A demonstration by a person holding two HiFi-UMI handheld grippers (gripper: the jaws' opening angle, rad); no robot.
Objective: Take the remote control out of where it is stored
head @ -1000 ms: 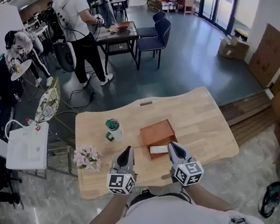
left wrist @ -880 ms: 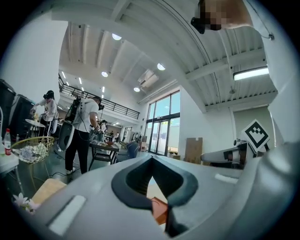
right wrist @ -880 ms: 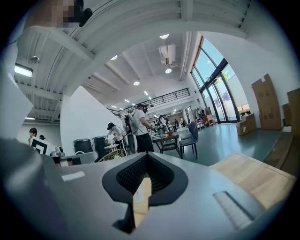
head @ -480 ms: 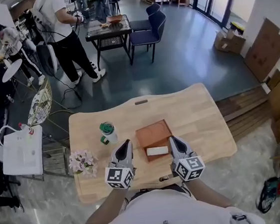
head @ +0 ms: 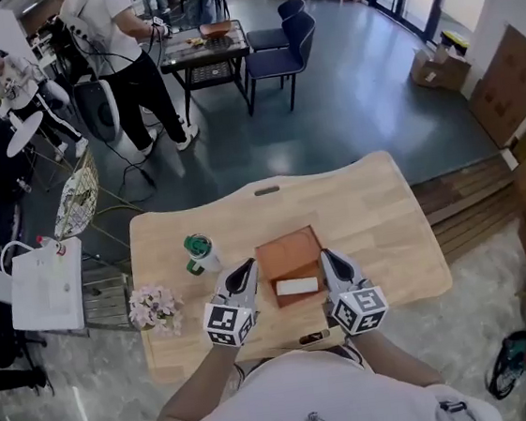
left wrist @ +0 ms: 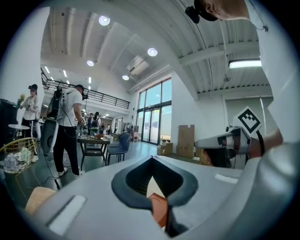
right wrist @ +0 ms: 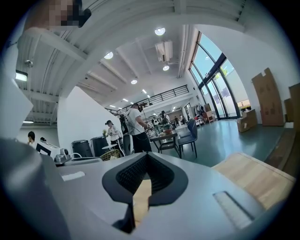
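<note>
The left gripper (head: pixel 247 268) is clenched on nothing: in its own view the two jaws meet at the tips, with only a thin slit below them through which a sliver of brown shows. The right gripper (head: pixel 327 257) is likewise closed and empty, its jaws together over a strip of pale wood. Both hover low, one on each side of a brown box (head: pixel 288 247) that sits on the wooden worktop (head: pixel 376 211). The remote control (head: pixel 297 286) is a white bar lying crosswise in the near end of that box, between the two grippers and touched by neither.

The step in hand looks like the approach, so nothing has been taken out yet. To do it well, one gripper should spread its jaws before it comes down, not after, because the box leaves little room. Since the bar lies left to right, the jaws should straddle its narrow width, near its middle so it does not tip when lifted. The other gripper can press on the box edge to hold it in place. The lift is best made straight up, clear of the box.

A green-lidded cup (head: pixel 199 254) and a small bunch of flowers (head: pixel 151 307) stand off to the left, well clear of the work.
</note>
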